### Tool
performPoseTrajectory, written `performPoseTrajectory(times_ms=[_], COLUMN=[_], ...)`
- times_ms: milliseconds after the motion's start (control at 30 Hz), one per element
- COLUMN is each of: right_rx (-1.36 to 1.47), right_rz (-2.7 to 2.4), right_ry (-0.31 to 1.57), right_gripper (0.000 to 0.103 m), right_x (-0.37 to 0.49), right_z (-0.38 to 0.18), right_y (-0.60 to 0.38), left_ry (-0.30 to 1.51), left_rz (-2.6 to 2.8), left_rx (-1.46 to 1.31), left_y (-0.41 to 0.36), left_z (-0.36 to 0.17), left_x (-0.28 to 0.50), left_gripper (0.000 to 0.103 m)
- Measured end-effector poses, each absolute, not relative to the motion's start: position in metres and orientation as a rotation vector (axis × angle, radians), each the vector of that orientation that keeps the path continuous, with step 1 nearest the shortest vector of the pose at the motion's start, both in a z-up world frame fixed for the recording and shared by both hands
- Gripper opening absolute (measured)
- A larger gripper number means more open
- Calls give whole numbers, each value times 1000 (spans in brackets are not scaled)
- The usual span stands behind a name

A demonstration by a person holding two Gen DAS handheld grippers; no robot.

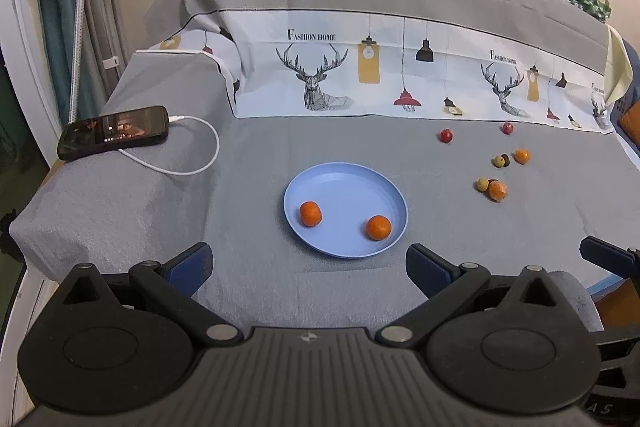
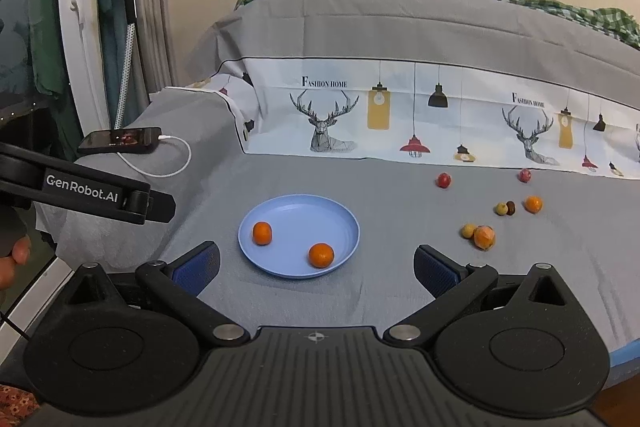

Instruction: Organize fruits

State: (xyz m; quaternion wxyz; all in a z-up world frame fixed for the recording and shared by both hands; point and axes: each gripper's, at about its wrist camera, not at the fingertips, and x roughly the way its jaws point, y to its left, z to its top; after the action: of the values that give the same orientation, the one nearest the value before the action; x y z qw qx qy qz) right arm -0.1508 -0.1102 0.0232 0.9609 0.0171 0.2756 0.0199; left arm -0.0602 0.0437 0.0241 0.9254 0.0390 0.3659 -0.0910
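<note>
Your left gripper [image 1: 308,263] and right gripper [image 2: 316,267] both hang released and empty, fingers spread wide, just short of the plate [image 1: 344,179]; two oranges [image 1: 311,213] [image 1: 378,227] already sit in it, so I judge you roughly a quarter done; beyond and to the right, loose on the grey cloth [image 1: 248,187], wait a netted orange [image 1: 497,190] touching a yellow fruit [image 1: 482,184], then another yellow-and-brown pair [image 1: 501,160] beside an orange [image 1: 521,156]; farthest, two red fruits [image 1: 446,135] [image 1: 507,127], well apart.
</note>
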Motion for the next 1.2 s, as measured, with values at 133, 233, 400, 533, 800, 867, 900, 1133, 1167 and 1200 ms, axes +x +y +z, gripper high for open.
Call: performPoseTrajectory(times_ms=[133,233,400,533,800,867,900,1133,1167,1200], right_rx=[41,42,50,53,79,88,93,110,113,116], right_rz=[37,37,27,28,31,29,29,32,33,33], right_ry=[558,551,551,554,571,578,581,598,600,603], right_gripper=[102,102,102,102,102,102,102,102,102,102], right_x=[-151,-151,-150,-150,-147,-145,-145,-140,-139,-138], right_z=[23,24,21,20,16,15,14,10,9,9], right_y=[-110,-110,-110,-110,-113,-115,-115,-117,-118,-119], left_ry=[746,744,748,750,774,776,775,791,793,794], left_rz=[-182,-180,-184,-182,-182,-184,-184,-184,-184,-184], left_rx=[82,83,91,93,112,119,123,131,132,133], left_y=[44,43,42,43,38,36,35,33,32,32], left_z=[24,25,25,25,19,17,17,13,12,12], left_x=[-62,-61,-61,-60,-54,-52,-52,-46,-46,-45], left_gripper=[103,103,103,103,103,103,103,103,103,103])
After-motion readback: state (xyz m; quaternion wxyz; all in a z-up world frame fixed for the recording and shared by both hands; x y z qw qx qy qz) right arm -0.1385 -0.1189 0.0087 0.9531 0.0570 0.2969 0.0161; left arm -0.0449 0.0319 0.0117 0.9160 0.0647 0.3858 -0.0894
